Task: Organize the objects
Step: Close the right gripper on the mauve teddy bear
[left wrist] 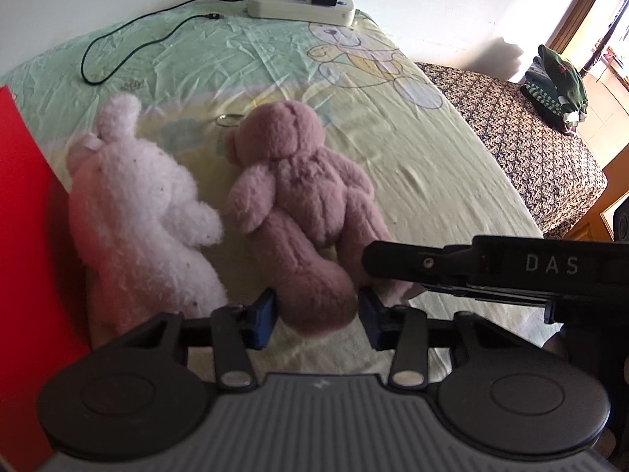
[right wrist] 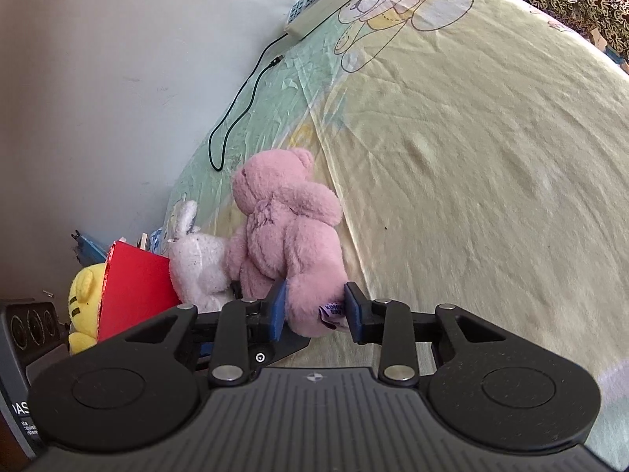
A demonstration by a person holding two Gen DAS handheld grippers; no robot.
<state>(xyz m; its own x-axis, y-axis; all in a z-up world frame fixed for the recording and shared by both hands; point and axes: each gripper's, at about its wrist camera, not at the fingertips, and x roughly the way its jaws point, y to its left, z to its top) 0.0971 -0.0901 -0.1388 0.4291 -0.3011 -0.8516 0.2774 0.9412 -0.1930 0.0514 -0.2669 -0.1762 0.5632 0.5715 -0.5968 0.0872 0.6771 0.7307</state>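
A pink teddy bear (left wrist: 302, 181) lies face down on the yellow-green bedsheet (left wrist: 432, 181), head toward the wall. My left gripper (left wrist: 318, 314) is shut on one of its legs, a blue pad pressing each side. The right gripper's black finger (left wrist: 397, 263) reaches in from the right over the bear's other leg. In the right wrist view my right gripper (right wrist: 314, 308) is closed on that leg of the bear (right wrist: 283, 228), the one with a purple tag, with both pads in the fur. A white plush bunny (left wrist: 145, 212) lies right beside the bear, on its left.
A red box (left wrist: 23, 236) stands left of the bunny, with a yellow plush toy (right wrist: 84, 299) behind it. A power strip (left wrist: 298, 4) and black cable (left wrist: 129, 47) lie by the wall. A small metal ring (left wrist: 230, 118) sits near the bear's head. Folded clothes (left wrist: 554, 86) rest on a patterned cover at far right.
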